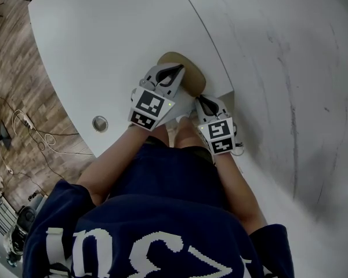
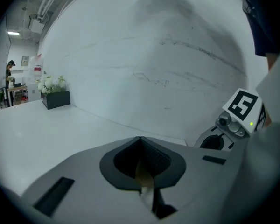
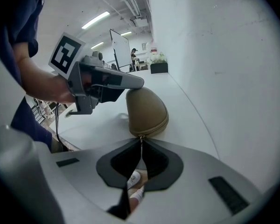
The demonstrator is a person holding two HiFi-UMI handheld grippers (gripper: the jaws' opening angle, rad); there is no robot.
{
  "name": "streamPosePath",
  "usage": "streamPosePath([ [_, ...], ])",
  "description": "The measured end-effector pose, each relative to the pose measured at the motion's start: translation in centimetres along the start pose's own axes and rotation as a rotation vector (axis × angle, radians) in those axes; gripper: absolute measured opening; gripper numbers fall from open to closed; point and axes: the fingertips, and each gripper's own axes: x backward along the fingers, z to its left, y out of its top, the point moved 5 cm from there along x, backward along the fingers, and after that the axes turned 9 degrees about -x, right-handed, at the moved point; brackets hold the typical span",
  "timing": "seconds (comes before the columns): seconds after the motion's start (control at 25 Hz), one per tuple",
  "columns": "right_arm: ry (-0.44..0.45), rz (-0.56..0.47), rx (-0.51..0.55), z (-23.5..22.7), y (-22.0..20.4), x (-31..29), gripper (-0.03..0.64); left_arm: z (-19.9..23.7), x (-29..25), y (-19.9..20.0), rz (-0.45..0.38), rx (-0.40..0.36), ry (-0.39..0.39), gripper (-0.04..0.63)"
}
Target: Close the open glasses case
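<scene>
**Head view:** A person in a navy shirt point(image 1: 162, 213) leans over a white table point(image 1: 104, 51) set against a scuffed white wall point(image 1: 290, 68). Both hand-held tools meet at a tan glasses case point(image 1: 192, 79) lying near the table's edge. The left gripper point(image 1: 175, 71) reaches over the top of the case. The right gripper point(image 1: 204, 103) points at the case's near end. A round metal grommet point(image 1: 100, 123) sits in the tabletop to the left, with wood flooring point(image 1: 11, 68) beyond.

**Left gripper view:** The left gripper's point(image 2: 140, 139) jaws are clenched tip to tip with nothing pinched between them. A sliver of the tan case shows through the gap behind the pads. The right gripper's marker cube point(image 2: 242, 105) sits at right. A dark planter of white flowers point(image 2: 53, 94) stands far down the table.

**Right gripper view:** The right gripper's point(image 3: 141, 140) jaws are pinched together on the small zipper pull point(image 3: 140, 137) at the near end of the case point(image 3: 147, 111). The case's domed lid is down and a zip seam runs round its edge. The left gripper's point(image 3: 141, 84) closed tip rests at the top of the dome, though whether it presses there cannot be told. A white sneaker point(image 3: 134, 178) shows through the gap below the jaws.
</scene>
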Motion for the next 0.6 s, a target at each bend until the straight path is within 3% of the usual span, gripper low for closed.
streamPosePath([
  [0.24,-0.007,-0.019,0.014,-1.3,0.0,0.5,0.023,-0.3,-0.2,0.1,0.001,-0.082,0.011,0.014],
  [0.6,-0.083,-0.056,-0.088,-5.2,2.5,-0.6,0.023,-0.2,-0.3,0.0,-0.01,-0.031,0.027,0.014],
])
